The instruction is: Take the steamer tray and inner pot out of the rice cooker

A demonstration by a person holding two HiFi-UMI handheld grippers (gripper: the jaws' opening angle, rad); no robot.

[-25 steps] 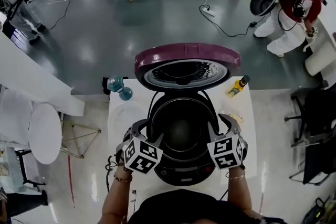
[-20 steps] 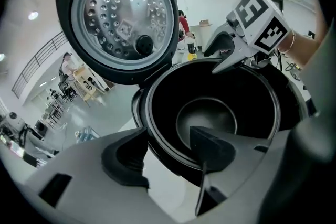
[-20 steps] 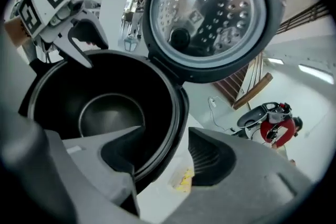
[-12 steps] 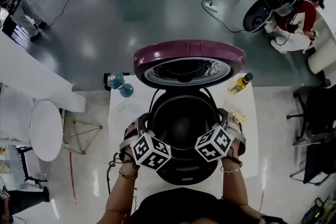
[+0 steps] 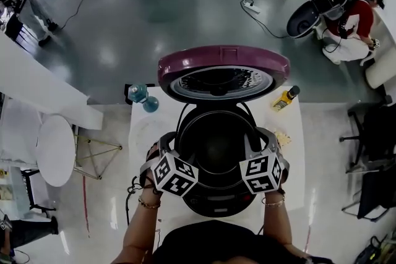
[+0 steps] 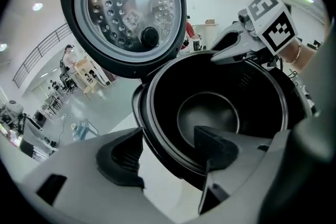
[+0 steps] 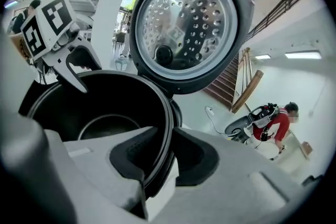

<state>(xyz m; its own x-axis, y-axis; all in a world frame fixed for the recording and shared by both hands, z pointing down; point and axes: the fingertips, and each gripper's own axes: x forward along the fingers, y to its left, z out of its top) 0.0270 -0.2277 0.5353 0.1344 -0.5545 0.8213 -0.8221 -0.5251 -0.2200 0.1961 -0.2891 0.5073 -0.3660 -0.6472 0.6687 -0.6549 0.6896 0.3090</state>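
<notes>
The jaws of our right gripper [image 7: 164,159] have just been closing and now pinch the inner pot [image 7: 100,107] rim at 4 o'clock. Those of our left gripper [image 6: 168,152] have been opening and straddle the rim at 8 o'clock without pressing on it. We judge that side unsecured, so the lift is not ready. The pot sits in the rice cooker [image 5: 216,207], with its lid [image 5: 223,68] raised at 12 o'clock.

Head view looks steeply down on the rice cooker [image 5: 213,204]; both gripper views, close at opposite sides, face its lid [image 6: 126,13].
</notes>
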